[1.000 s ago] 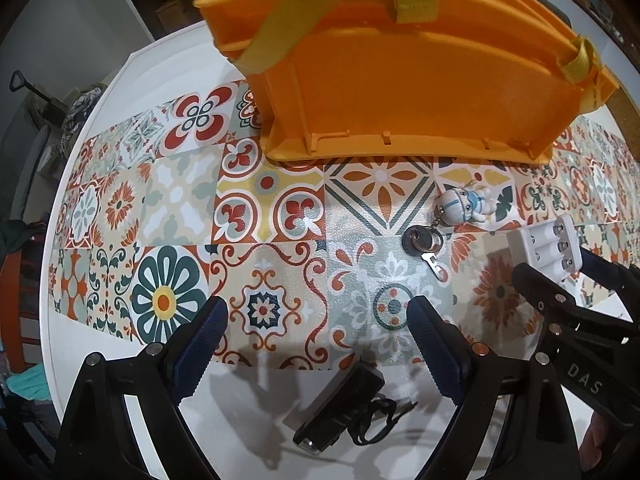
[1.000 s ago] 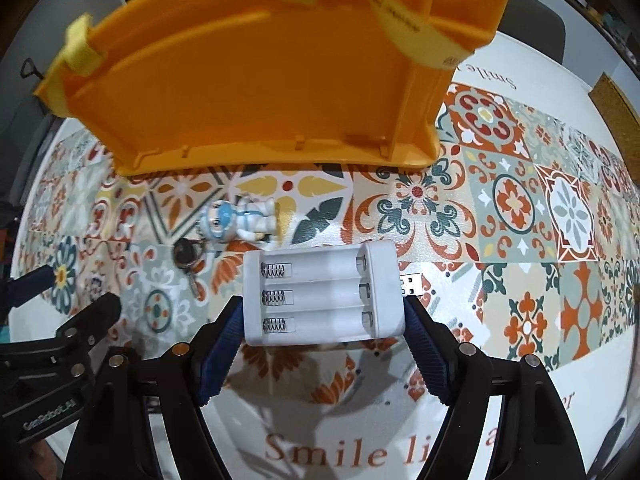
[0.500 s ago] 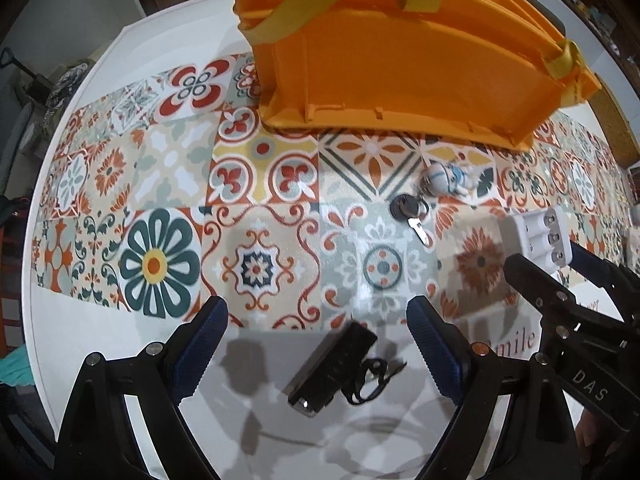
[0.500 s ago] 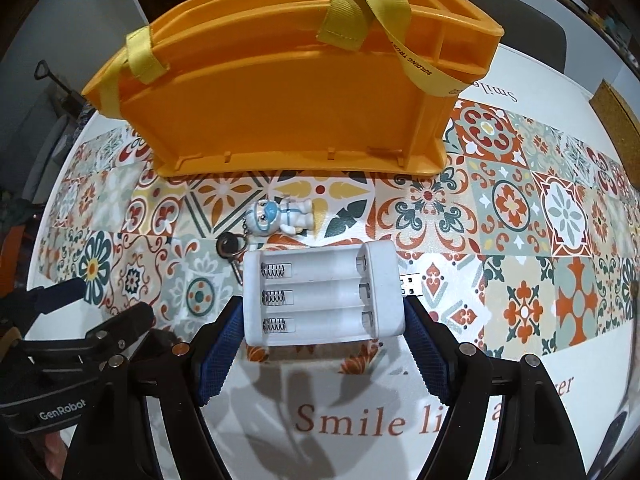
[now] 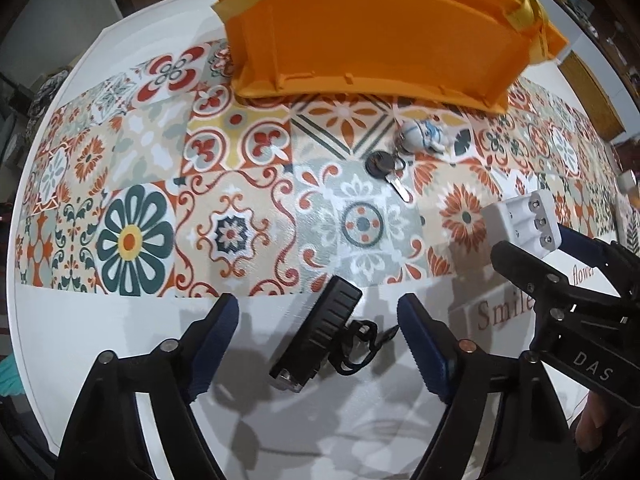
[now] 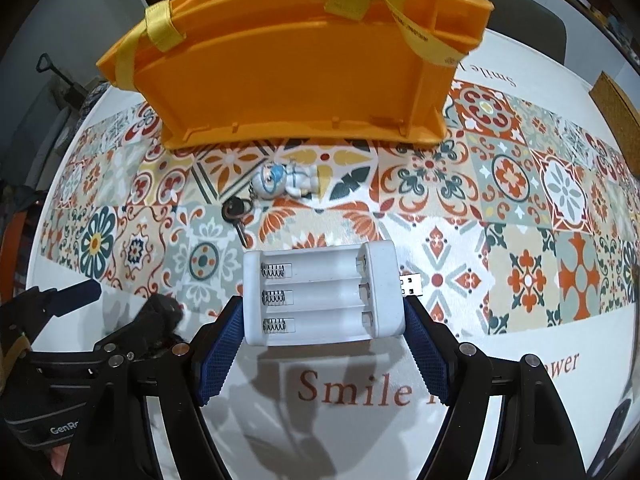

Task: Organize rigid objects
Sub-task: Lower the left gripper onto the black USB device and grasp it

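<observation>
Left gripper (image 5: pixel 318 322): jaws closing around black device (image 5: pixel 316 340), not yet touching; centre it first | Right gripper (image 6: pixel 324 326): clamps white battery holder (image 6: pixel 322 292); carry level to far orange basket (image 6: pixel 296 60)

Orange caddy (image 5: pixel 380 40): top cut off by the left wrist view's upper edge; interior unseen in both views. Tabletop (image 6: pixel 120 128): far-left corner hidden behind the caddy. Printed wording (image 6: pixel 356 390) along the near edge partly covered by the right gripper (image 6: pixel 324 332). Black device (image 6: pixel 160 312) blurred, largely hidden behind the left gripper (image 6: pixel 104 320)
</observation>
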`<state>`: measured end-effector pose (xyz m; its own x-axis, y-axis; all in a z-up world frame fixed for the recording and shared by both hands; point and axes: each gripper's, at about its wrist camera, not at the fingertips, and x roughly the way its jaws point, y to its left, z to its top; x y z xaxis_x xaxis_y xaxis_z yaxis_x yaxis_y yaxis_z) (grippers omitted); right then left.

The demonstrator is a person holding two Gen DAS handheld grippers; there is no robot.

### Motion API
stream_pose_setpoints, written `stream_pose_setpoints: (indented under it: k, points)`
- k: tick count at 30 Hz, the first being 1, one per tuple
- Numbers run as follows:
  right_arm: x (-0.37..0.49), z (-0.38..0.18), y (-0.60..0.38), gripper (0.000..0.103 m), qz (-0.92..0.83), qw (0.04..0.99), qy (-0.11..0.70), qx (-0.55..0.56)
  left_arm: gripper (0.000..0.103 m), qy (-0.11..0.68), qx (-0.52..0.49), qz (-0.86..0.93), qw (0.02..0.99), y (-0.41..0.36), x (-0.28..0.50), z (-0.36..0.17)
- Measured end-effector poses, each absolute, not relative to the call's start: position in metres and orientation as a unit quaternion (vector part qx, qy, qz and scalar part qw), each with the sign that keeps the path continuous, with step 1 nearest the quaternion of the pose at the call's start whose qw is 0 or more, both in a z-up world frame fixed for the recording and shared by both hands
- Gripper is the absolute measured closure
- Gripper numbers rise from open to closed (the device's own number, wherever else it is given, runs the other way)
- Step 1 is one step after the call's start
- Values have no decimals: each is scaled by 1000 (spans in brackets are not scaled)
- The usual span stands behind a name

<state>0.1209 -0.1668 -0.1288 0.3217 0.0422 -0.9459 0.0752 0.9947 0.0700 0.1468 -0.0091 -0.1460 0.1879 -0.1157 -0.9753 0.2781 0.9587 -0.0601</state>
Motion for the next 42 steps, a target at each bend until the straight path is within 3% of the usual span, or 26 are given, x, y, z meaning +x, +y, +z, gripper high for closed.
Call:
stream_pose_setpoints:
  k: [11, 20, 22, 36, 42]
  points:
    - [112, -141, -170, 26, -19, 800, 598, 48, 40, 638, 80, -127, 755, -17, 146, -167]
    - [109, -139, -166, 26, -17, 801, 597, 40, 59, 637, 31, -146, 757, -10, 141, -172]
    - [109, -138, -165, 26, -16, 801, 597, 42, 69, 631, 28, -148, 761, -10, 141, -170]
    - [104, -127, -159, 26, -8, 808, 589, 36, 71, 596, 45, -151, 787, -4, 133, -145]
    - [103, -119, -159, 26, -4, 813, 580, 39, 80, 579, 46, -155, 799, -3, 132, -131]
